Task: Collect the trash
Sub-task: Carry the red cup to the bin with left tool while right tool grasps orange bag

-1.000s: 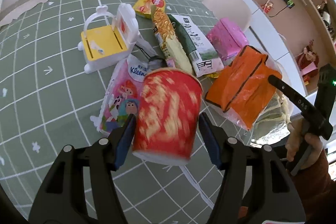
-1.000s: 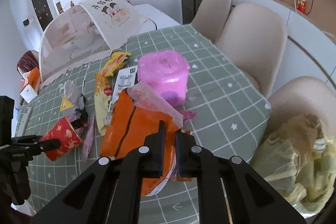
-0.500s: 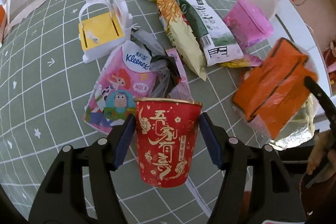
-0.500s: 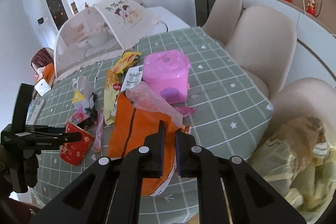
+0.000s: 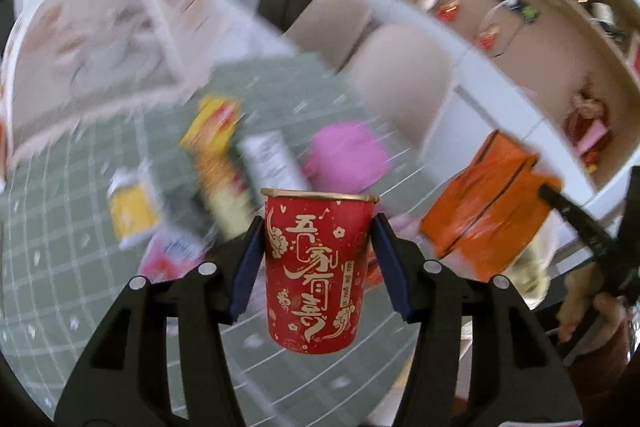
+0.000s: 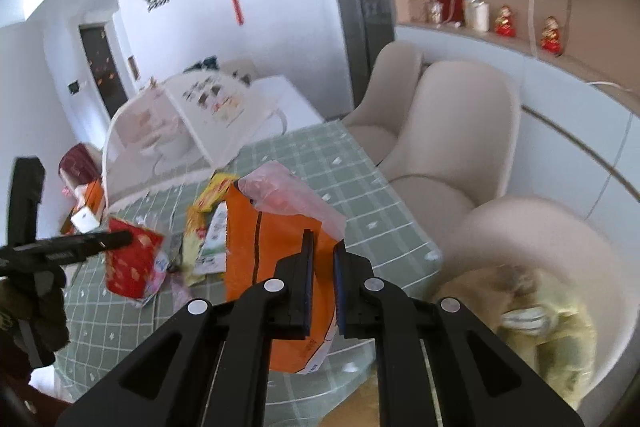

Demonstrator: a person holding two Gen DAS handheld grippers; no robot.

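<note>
Holding two pieces of trash clear of the table [image 6: 356,163], we carry one in each gripper. Our left gripper [image 5: 318,245] has a red cup [image 5: 318,271] upright between its blue pads [image 5: 249,259]; the jaws are closing on it, and the pads sit against its sides just below the rim, where the cup is widest and least likely to slip through. We keep it upright, probably so nothing inside spills. Our right gripper [image 6: 322,281] has its fingers pressed nearly together, pinching the edge of an orange bag [image 6: 262,251], which hangs flat below the grip with a thin pink film [image 6: 288,195] sticking up at its top. A narrow pinch suits so thin a thing. More wrappers [image 6: 204,227] lie on the green checked cloth near the table's middle, beside a pink tub [image 5: 348,155] and a mesh food cover [image 6: 180,127]. To our right, on a cream chair [image 6: 532,239], a yellowish sack [image 6: 560,311] sits open, and we judge that both pieces are headed there. The left view is blurred, so smaller items on the table are hard to name.
</note>
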